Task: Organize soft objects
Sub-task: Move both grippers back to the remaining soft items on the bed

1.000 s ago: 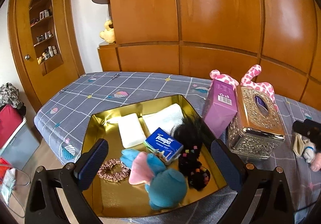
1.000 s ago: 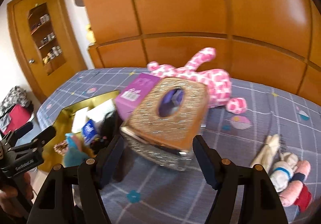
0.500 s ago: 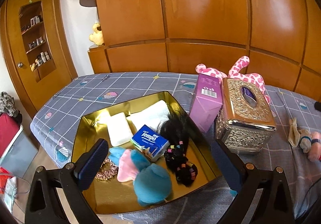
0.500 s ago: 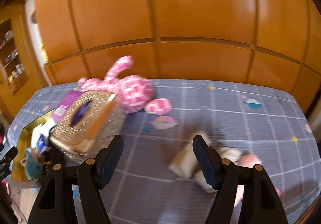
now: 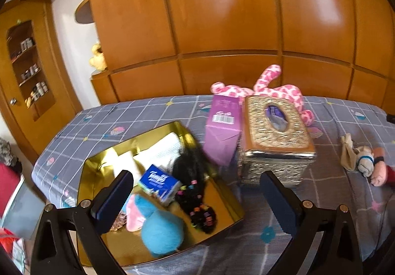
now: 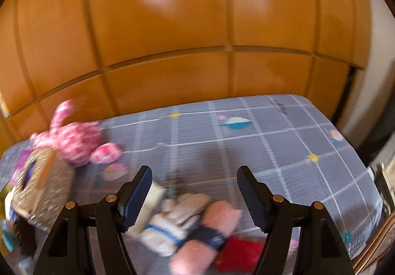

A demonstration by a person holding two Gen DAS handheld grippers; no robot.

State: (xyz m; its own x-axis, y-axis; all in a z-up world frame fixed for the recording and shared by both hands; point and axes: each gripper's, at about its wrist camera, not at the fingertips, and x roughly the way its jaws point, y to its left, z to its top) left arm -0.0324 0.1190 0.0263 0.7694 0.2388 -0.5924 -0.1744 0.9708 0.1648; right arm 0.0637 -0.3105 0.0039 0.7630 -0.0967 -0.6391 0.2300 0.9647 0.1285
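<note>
The right claw (image 6: 192,191) hangs released, its fingers spread wide above a blurred heap of socks (image 6: 187,223) lying on the bed (image 6: 284,132); nothing is between them. The left claw (image 5: 195,198) is likewise released, over the near edge of a gold tray (image 5: 98,164) holding a tissue pack (image 5: 159,182), a black hairpiece (image 5: 195,176) and a blue plush toy (image 5: 161,233). A purple box (image 5: 223,134) leans against a silver tissue box (image 5: 274,141), with a pink spotted plush toy (image 5: 276,90) behind them.
</note>
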